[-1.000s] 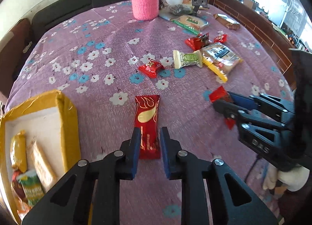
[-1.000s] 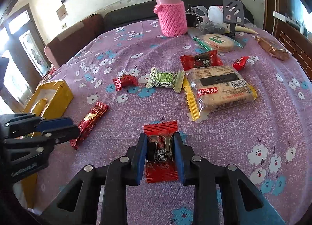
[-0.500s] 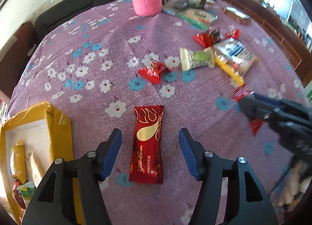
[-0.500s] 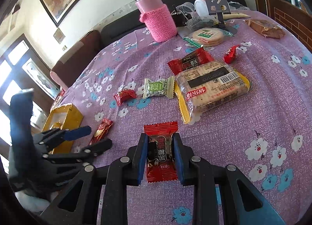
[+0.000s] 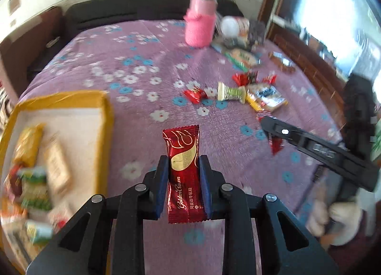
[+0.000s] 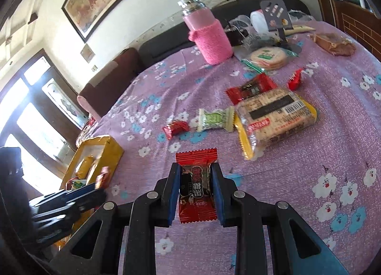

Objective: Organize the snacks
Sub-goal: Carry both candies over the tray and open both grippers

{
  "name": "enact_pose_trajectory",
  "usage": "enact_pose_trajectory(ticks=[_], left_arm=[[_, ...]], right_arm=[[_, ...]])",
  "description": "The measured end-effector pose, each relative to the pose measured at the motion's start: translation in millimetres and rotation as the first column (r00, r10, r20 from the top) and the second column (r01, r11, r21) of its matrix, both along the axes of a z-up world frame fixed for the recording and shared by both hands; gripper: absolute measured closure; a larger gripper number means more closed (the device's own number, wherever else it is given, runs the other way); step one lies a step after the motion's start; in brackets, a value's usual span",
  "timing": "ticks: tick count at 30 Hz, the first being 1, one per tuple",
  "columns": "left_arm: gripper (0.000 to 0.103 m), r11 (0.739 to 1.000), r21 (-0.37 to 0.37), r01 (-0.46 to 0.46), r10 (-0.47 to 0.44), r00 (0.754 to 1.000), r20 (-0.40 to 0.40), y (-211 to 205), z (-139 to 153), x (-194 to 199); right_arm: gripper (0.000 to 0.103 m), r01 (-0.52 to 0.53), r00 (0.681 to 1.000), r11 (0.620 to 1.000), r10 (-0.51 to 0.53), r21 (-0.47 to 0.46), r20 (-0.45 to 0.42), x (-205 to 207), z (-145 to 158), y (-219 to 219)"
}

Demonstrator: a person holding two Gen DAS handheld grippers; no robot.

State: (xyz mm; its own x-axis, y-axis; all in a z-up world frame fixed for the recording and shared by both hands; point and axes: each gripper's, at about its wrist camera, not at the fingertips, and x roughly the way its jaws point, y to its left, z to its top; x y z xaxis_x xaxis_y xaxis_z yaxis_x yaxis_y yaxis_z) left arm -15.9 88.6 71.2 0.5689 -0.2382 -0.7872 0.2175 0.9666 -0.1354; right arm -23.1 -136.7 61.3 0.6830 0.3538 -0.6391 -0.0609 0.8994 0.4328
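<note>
My left gripper (image 5: 183,167) is shut on a dark red Golden Crown bar (image 5: 183,175) and holds it above the purple flowered tablecloth, just right of the yellow box (image 5: 104,117) that holds several snacks. My right gripper (image 6: 195,175) is shut on a red and black candy packet (image 6: 196,189), lifted over the cloth. The right gripper also shows at the right of the left wrist view (image 5: 309,144). The left gripper appears at the lower left of the right wrist view (image 6: 69,201), by the yellow box (image 6: 112,153).
Loose on the cloth lie a small red candy (image 6: 176,128), a green wrapped sweet (image 6: 215,119), a large cracker pack (image 6: 273,113), a red packet (image 6: 252,87) and round crackers (image 6: 269,57). A pink knitted bottle (image 6: 209,34) stands at the back.
My left gripper, open around the red bar half a second ago, has shut on it and lifted it towards the yellow box. My right gripper has kept its packet and risen.
</note>
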Motion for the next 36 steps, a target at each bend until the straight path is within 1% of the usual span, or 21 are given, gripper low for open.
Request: enact_pose_trajectory(ticks=[3, 7, 9, 11, 15, 17, 20, 22, 24, 26, 28, 30, 32, 33, 35, 36], left_arm=[[0.080, 0.997, -0.061, -0.055, 0.057, 0.998, 0.035, 29.3, 18.3, -24.9], [0.080, 0.988, -0.084, -0.133, 0.138, 0.989, 0.058, 70.4, 30.6, -50.6], [0.080, 0.981, -0.077, -0.177, 0.183, 0.980, 0.075, 90.6, 32.2, -62.1], [0.080, 0.974, -0.081, -0.212, 0.219, 0.972, 0.089, 108.6, 32.2, -69.2], [0.080, 0.949, -0.153, -0.277, 0.292, 0.953, 0.081, 149.3, 23.8, -80.4], [0.080, 0.930, -0.198, -0.311, 0.329, 0.942, 0.069, 169.2, 17.3, -84.9], [0.080, 0.905, -0.244, -0.348, 0.365, 0.931, 0.029, 189.4, 3.7, -82.5], [0.080, 0.898, -0.261, -0.354, 0.369, 0.929, 0.008, 194.1, -4.7, -79.3], [0.080, 0.893, -0.275, -0.355, 0.365, 0.931, -0.017, 197.8, -12.1, -76.5], [0.079, 0.891, -0.292, -0.348, 0.357, 0.934, -0.025, 201.2, -15.0, -77.8], [0.076, 0.886, -0.310, -0.344, 0.354, 0.935, -0.027, 207.4, -14.3, -80.9], [0.070, 0.881, -0.322, -0.347, 0.358, 0.933, -0.026, 214.5, -11.3, -85.2], [0.059, 0.876, -0.323, -0.358, 0.375, 0.927, -0.010, 221.2, -5.2, -90.9], [0.057, 0.872, -0.326, -0.366, 0.387, 0.922, 0.000, 223.9, -1.9, -94.1], [0.043, 0.863, -0.318, -0.393, 0.420, 0.908, 0.017, 227.0, 6.1, -99.7], [0.040, 0.859, -0.303, -0.413, 0.441, 0.897, 0.026, 226.7, 11.3, -102.5]], right_arm=[[0.076, -0.032, 0.999, 0.999, 0.032, -0.004, 0.032, -5.8, 4.1, 13.2], [0.077, -0.060, 0.997, 0.997, 0.062, -0.053, 0.035, -12.1, 13.1, 38.8], [0.077, -0.095, 0.995, 0.994, 0.097, -0.056, 0.034, -17.7, 22.2, 54.7], [0.077, -0.149, 0.988, 0.987, 0.151, -0.056, 0.042, -24.0, 39.1, 80.3], [0.077, -0.251, 0.967, 0.967, 0.253, -0.036, 0.044, -26.3, 66.5, 131.6], [0.077, -0.313, 0.949, 0.949, 0.314, -0.034, 0.025, -24.8, 74.2, 167.6], [0.077, -0.392, 0.920, 0.919, 0.392, -0.047, -0.022, -22.8, 68.4, 219.0], [0.077, -0.421, 0.907, 0.904, 0.417, -0.075, -0.059, -19.2, 57.3, 247.3], [0.077, -0.431, 0.901, 0.895, 0.420, -0.116, -0.111, -10.6, 41.3, 272.0], [0.077, -0.425, 0.902, 0.893, 0.403, -0.148, -0.156, -1.9, 26.7, 285.8], [0.076, -0.417, 0.903, 0.894, 0.387, -0.163, -0.187, 5.1, 14.2, 293.2], [0.074, -0.415, 0.902, 0.893, 0.379, -0.173, -0.206, 7.2, 5.8, 294.9], [0.073, -0.411, 0.902, 0.896, 0.372, -0.169, -0.222, 8.0, 0.7, 298.1], [0.072, -0.411, 0.901, 0.897, 0.372, -0.162, -0.224, 6.8, 1.0, 299.2], [0.066, -0.408, 0.904, 0.899, 0.374, -0.158, -0.209, 1.0, 5.1, 296.1], [0.065, -0.404, 0.908, 0.900, 0.371, -0.163, -0.196, -1.9, 9.2, 294.3]])
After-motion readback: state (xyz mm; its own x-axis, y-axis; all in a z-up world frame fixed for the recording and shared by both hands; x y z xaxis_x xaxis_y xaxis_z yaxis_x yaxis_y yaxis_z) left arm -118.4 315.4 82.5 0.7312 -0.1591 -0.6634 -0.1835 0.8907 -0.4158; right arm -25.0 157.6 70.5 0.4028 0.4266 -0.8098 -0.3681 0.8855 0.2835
